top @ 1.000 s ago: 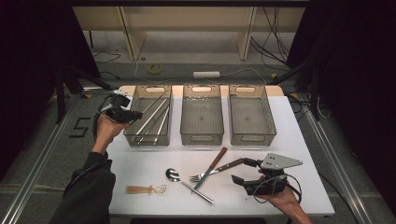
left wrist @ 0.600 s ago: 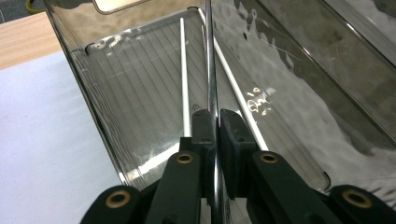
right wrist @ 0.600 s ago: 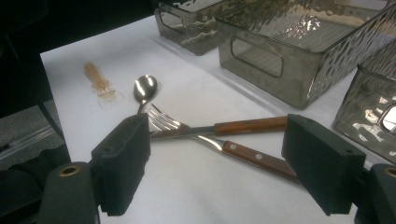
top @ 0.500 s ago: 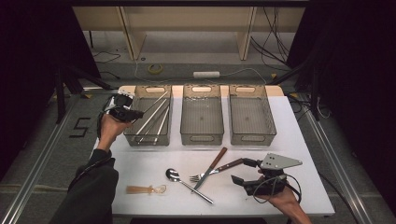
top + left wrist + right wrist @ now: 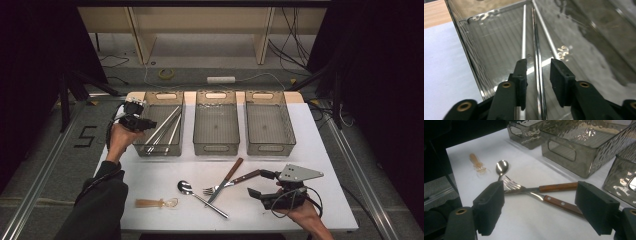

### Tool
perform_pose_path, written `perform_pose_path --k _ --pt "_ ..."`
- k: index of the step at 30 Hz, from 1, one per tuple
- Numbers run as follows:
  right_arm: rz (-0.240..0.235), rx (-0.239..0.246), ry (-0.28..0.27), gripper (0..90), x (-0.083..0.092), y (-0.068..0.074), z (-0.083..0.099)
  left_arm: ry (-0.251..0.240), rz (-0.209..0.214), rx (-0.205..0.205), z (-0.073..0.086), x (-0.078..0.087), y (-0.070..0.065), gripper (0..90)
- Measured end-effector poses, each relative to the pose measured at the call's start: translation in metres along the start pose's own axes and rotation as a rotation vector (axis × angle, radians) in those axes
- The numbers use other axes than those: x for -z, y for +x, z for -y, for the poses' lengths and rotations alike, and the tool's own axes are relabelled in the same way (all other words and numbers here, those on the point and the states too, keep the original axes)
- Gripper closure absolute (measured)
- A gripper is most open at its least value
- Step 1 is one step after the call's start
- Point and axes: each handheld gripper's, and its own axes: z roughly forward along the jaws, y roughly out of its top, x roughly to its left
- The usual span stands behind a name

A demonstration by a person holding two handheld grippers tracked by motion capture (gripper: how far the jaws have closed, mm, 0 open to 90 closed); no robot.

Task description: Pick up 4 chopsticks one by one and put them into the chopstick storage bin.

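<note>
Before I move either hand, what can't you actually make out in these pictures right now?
- Left gripper, left gripper view: whether the jaws touch the metal rod between them; a gap shows, contact unclear.
- Rods in the left bin, high view: exact count, since they overlap.
- Knife blade, right gripper view: hidden behind the right gripper's left jaw.
- Pale wooden item, high view: too small and blurred to identify.

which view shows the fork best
The right gripper view: the fork lies close ahead of the open jaws, tines and wooden handle clear, crossed with a knife. The high view shows it small beside the spoon.
</note>
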Motion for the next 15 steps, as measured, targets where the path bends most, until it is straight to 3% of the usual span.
perform_pose_path --k 7,11,15 --pt "0.000 -0.001 -0.001 24.6 0.000 0.000 0.000 0.005 0.059 -0.033 0.014 0.020 -0.017 44.9" --pt "0.002 -0.003 0.000 24.6 0.000 0.001 0.000 0.001 0.075 -0.070 0.022 0.032 -0.027 40.6" --pt "0.000 0.005 -0.001 24.6 0.000 0.003 -0.001 0.005 0.086 -0.081 0.030 0.041 -0.034 37.5"
